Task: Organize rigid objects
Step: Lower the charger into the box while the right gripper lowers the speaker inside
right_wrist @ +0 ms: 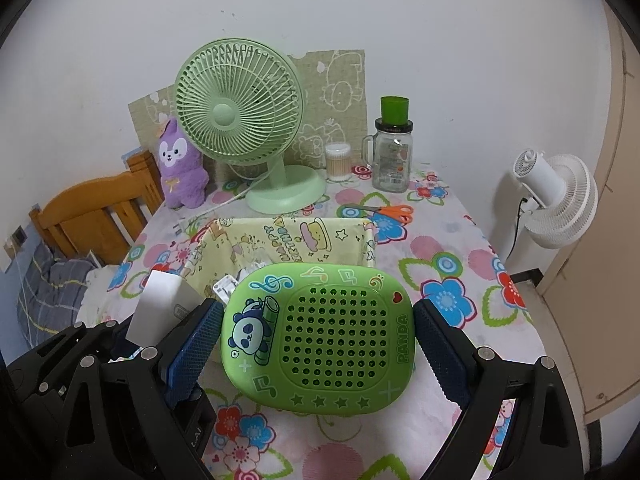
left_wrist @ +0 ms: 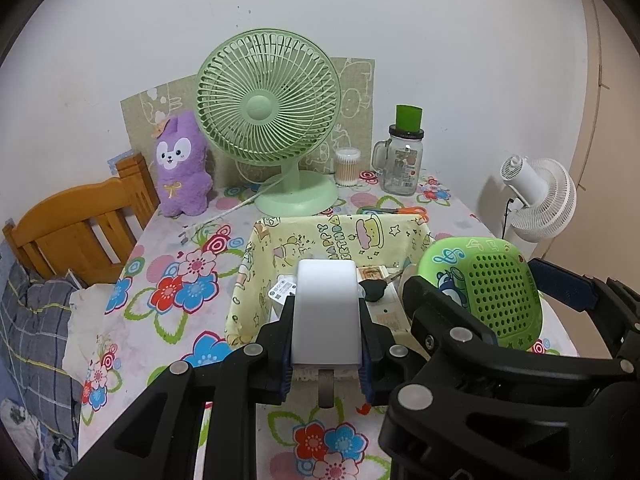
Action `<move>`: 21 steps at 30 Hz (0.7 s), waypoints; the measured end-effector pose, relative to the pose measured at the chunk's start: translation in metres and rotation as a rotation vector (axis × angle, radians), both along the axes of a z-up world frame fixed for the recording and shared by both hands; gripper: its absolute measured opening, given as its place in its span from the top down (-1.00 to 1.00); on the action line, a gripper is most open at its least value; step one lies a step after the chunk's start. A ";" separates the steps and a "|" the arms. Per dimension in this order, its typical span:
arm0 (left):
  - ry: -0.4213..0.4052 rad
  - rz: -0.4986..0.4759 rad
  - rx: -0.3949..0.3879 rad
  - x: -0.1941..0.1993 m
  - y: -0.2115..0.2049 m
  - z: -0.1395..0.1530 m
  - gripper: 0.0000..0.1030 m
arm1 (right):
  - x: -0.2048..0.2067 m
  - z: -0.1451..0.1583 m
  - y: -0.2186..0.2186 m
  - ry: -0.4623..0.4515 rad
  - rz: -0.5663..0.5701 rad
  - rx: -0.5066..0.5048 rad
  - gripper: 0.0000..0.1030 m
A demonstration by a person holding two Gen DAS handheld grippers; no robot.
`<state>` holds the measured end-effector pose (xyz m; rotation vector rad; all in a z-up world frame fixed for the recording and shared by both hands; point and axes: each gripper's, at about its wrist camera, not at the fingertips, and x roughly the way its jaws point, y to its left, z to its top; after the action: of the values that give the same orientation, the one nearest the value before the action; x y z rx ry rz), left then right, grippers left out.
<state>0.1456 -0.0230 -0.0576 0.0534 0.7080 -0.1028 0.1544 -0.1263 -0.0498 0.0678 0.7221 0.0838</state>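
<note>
On the flowered counter [left_wrist: 168, 264], a yellow cloth-lined basket [left_wrist: 256, 280] stands open at mid-surface, placed there as the collecting point for the loose hard items. It already holds several small things, among them a dark key-like piece [left_wrist: 374, 290] and white packets; their exact kind cannot be told.

The left hand-held gripper [left_wrist: 326, 344] is clenched on a white block [left_wrist: 325, 312], with the blue pads pressing its two side faces. The block is held upright and clear of the counter, just over the near rim of the basket. This hold keeps the long faces free and, by my judgement, allows a straight lowering into the basket.

The right hand-held gripper [right_wrist: 318, 344] grasps a green panda box [right_wrist: 320, 340] across its width, one pad on each short edge. The wide span is needed because the box is broad and flat. It hangs tilted toward the camera, just beside the basket's near right corner.

Both items are rigid, so a firm side grip should not deform them. Both appear to be on approach to the basket, with neither yet deposited.

A green fan [left_wrist: 268, 100], plush toy [left_wrist: 182, 166], glass jar [left_wrist: 400, 164] and orange scissors [left_wrist: 402, 211] stand behind the basket, well apart from both grippers.
</note>
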 end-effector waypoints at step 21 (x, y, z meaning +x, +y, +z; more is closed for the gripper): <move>0.039 -0.006 -0.007 0.054 -0.004 -0.017 0.51 | 0.055 -0.019 -0.006 0.038 -0.006 0.020 -0.85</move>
<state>0.1999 -0.0268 -0.0750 0.0474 0.7467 -0.1127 0.2089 -0.1320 -0.0683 0.0910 0.7592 0.0846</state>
